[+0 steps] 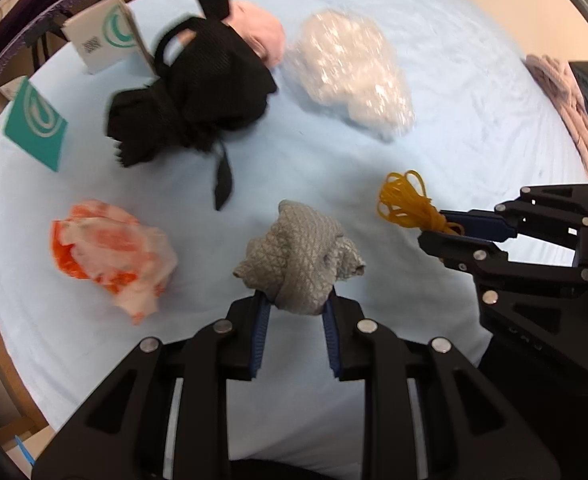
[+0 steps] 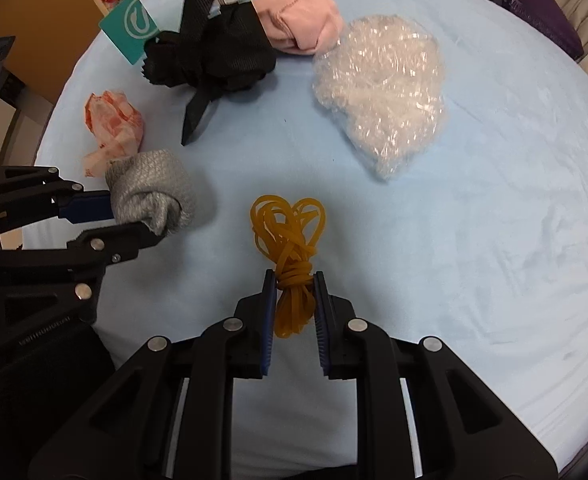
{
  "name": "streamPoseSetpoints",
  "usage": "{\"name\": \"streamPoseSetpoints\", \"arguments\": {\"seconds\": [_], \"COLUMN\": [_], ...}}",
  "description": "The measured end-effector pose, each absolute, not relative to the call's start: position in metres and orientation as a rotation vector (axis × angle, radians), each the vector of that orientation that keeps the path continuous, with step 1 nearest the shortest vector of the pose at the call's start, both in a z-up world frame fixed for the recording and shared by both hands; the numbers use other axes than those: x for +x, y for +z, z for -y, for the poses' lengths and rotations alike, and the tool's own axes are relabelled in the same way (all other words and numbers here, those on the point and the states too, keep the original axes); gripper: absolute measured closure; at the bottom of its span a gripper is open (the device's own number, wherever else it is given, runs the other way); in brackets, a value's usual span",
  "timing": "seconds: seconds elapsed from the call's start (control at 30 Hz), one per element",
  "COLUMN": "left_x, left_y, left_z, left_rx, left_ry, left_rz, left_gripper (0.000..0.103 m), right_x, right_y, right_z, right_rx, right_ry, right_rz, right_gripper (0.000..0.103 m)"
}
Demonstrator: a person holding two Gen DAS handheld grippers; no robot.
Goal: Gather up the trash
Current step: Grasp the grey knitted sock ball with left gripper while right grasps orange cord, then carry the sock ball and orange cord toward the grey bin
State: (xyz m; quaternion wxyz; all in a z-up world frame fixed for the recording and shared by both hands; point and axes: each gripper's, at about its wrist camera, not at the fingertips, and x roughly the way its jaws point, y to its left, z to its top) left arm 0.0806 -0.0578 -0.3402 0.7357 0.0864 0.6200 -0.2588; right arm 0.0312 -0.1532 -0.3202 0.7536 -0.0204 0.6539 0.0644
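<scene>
My left gripper [image 1: 296,300] is shut on a crumpled grey cloth [image 1: 298,256], also seen in the right wrist view [image 2: 154,196], just above the light blue table cover [image 1: 334,168]. My right gripper [image 2: 294,280] is shut on a bundle of yellow rubber bands [image 2: 290,240], which also shows in the left wrist view [image 1: 406,200]. A crumpled orange-and-white wrapper [image 1: 110,256] lies left of the cloth. A clear crinkled plastic bag [image 1: 354,72] lies further back.
A black mesh bag with a strap [image 1: 198,88] and a pink cloth [image 1: 262,32] lie at the back. A white box [image 1: 102,36] and a teal card [image 1: 34,124] stand at the left edge. A knitted mauve item [image 1: 562,92] sits far right.
</scene>
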Motion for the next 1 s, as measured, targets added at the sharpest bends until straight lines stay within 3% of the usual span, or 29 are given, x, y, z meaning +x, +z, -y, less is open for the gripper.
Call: {"name": "streamPoseSetpoints", "arguments": {"seconds": [0.57, 1.0], "left_x": [0.09, 0.103], "left_y": [-0.276, -0.242], "left_z": [-0.086, -0.228], "left_rx": [-0.027, -0.21], "left_ry": [-0.361, -0.09], "left_rz": [-1.339, -1.297], "left_gripper": [0.078, 0.078], "right_x": [0.096, 0.149], "right_y": [-0.223, -0.191], "right_z": [0.039, -0.101], "right_rx": [-0.207, -0.381], "right_ry": [0.319, 0.546], "right_rz": [-1.375, -1.311], "right_gripper": [0.086, 0.086]}}
